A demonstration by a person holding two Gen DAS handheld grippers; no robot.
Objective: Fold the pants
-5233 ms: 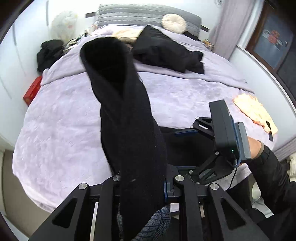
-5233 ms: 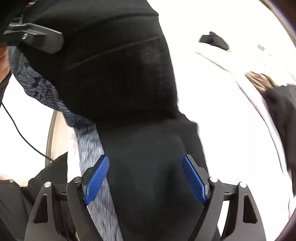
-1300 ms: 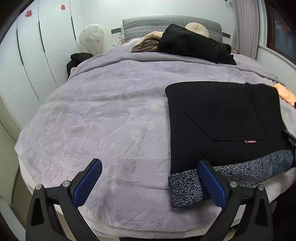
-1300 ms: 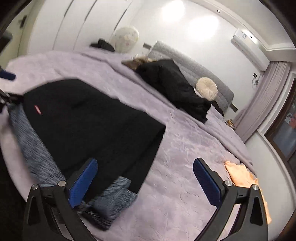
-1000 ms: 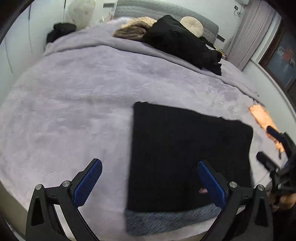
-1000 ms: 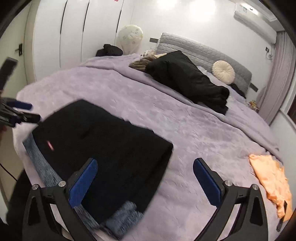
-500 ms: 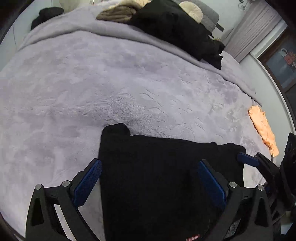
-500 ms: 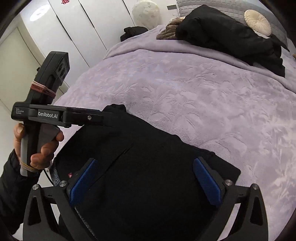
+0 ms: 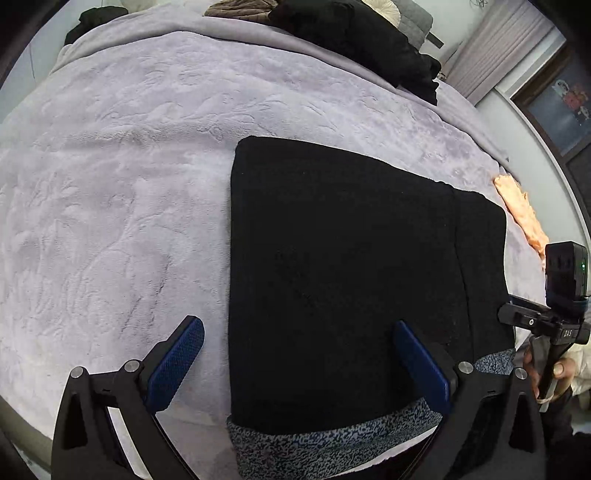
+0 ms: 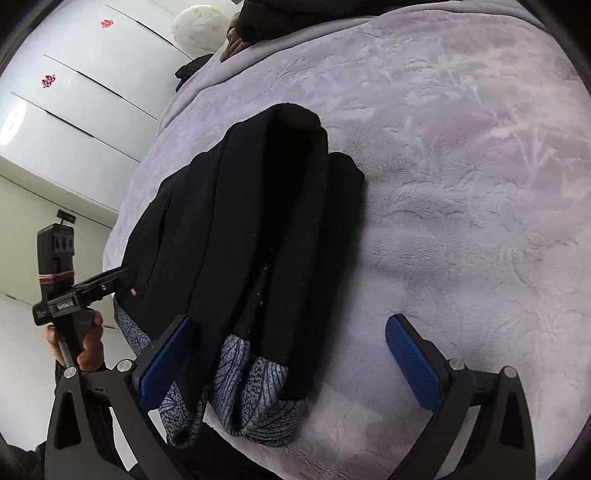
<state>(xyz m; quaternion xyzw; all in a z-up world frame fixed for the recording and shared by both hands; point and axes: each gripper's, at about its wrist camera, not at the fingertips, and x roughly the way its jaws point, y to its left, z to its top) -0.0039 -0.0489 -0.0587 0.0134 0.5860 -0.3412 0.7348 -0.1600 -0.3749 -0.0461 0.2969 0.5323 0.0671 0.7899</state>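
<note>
Your left gripper [image 9: 295, 365] spread wide above the near edge of the folded black pants with a blue-grey patterned waistband [image 9: 343, 280], gripping nothing, your right gripper [image 10: 288, 358] likewise released over their waistband end, pants lying flat on the lilac plush bedspread [image 9: 122, 184], orange cloth [image 9: 521, 214] near the bed's far edge.

One pair of black pants [image 9: 332, 266] folded on one bed [image 9: 110, 184], two tongs, left tongs [image 9: 299, 369] and right tongs [image 10: 291, 365], both spread wide, one orange cloth [image 9: 521, 214], one black garment heap [image 9: 354, 37], one round cushion [image 9: 384, 11], three wardrobe doors [image 10: 74, 110].
</note>
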